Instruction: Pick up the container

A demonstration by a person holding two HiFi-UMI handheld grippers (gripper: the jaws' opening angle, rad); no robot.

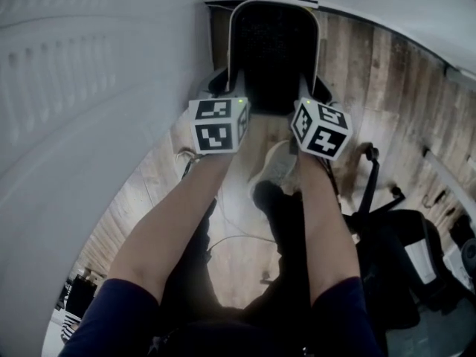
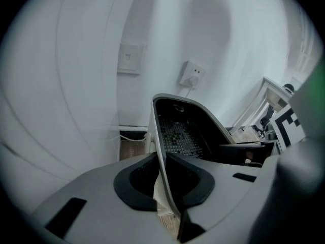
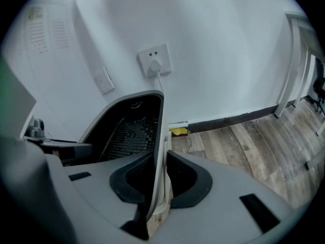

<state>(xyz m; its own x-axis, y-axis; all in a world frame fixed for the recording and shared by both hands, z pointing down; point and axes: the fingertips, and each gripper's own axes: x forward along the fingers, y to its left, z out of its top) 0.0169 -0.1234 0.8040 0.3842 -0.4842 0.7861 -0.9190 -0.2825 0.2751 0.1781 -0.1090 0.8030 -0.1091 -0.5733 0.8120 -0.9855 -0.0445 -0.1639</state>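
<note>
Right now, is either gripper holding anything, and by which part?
Both hold the container: the left gripper clamps its left side wall, the right gripper its right side wall.

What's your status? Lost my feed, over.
Left gripper shut on container rim, right gripper on opposite rim. Container held between both. Wall close on left.

A large white ribbed surface crowds my left, close beside the tall black mesh container with its pale rim. To my right the wood-plank floor lies open up to a black chair base. Ahead, the white wall with a plugged white socket closes the way.
</note>
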